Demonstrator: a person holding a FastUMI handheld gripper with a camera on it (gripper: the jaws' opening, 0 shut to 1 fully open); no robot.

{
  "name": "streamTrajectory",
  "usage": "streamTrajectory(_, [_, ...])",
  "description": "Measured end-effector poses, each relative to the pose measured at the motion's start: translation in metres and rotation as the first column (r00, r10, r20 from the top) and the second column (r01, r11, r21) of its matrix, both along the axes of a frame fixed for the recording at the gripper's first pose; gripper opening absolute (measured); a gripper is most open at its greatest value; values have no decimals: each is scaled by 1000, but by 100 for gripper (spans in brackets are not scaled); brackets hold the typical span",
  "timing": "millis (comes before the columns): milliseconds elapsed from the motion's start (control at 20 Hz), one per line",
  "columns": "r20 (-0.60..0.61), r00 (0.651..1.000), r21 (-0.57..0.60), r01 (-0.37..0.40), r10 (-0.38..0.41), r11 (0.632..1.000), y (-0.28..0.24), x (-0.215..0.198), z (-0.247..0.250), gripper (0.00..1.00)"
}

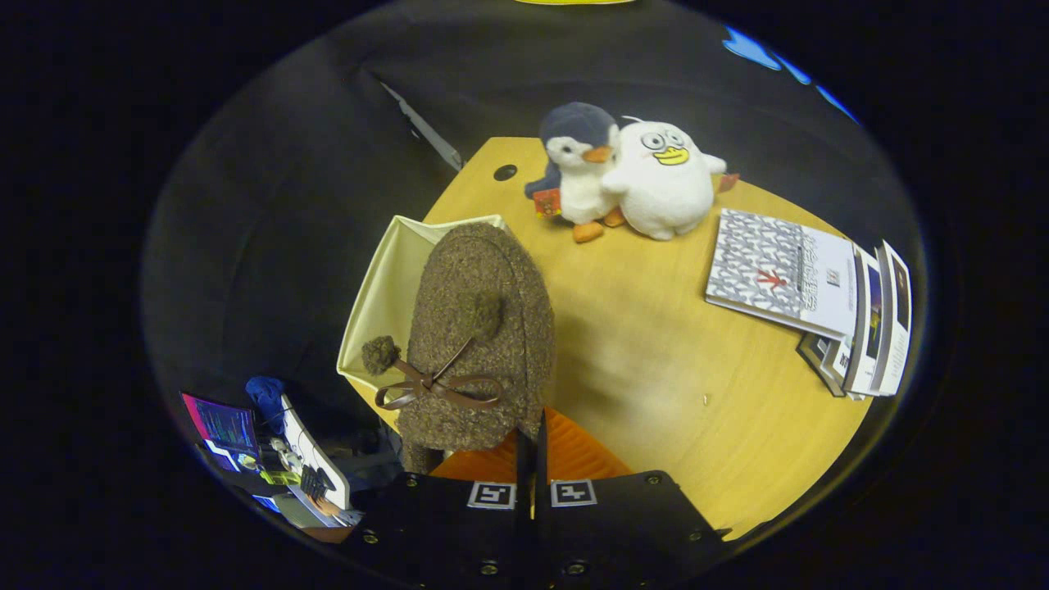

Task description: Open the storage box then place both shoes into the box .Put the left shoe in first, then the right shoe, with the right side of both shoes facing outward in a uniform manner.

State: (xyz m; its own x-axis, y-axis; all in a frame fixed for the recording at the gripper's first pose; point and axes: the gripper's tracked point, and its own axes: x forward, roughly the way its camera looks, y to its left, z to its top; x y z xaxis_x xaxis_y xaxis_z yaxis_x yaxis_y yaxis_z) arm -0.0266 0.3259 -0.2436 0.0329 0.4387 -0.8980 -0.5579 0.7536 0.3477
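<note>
A brown fuzzy shoe [479, 328] with a brown ribbon bow and two pom-poms hangs toe-away just ahead of my fingers. My gripper [533, 447] is shut on the shoe's near edge, with the fingers [574, 451] pressed almost together. Under the shoe stands the cream storage box [381, 295], open at the top, at the left edge of the wooden table [656, 369]. The shoe covers most of the box's opening, so its inside is hidden. I cannot tell whether this is the left or the right shoe.
Two plush toys, a grey-and-white penguin [578, 164] and a white duck [664, 180], sit at the table's far side. A stack of books [819, 295] lies to the right. Below the table's left edge are a laptop [221, 426] and small clutter.
</note>
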Motion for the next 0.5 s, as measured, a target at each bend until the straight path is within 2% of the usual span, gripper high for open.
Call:
streamTrajectory(200, [48,996,3,-77,77,997,52,13,9,2])
streamTrajectory(500, [28,991,-1,-132,132,991,111,15,5,2])
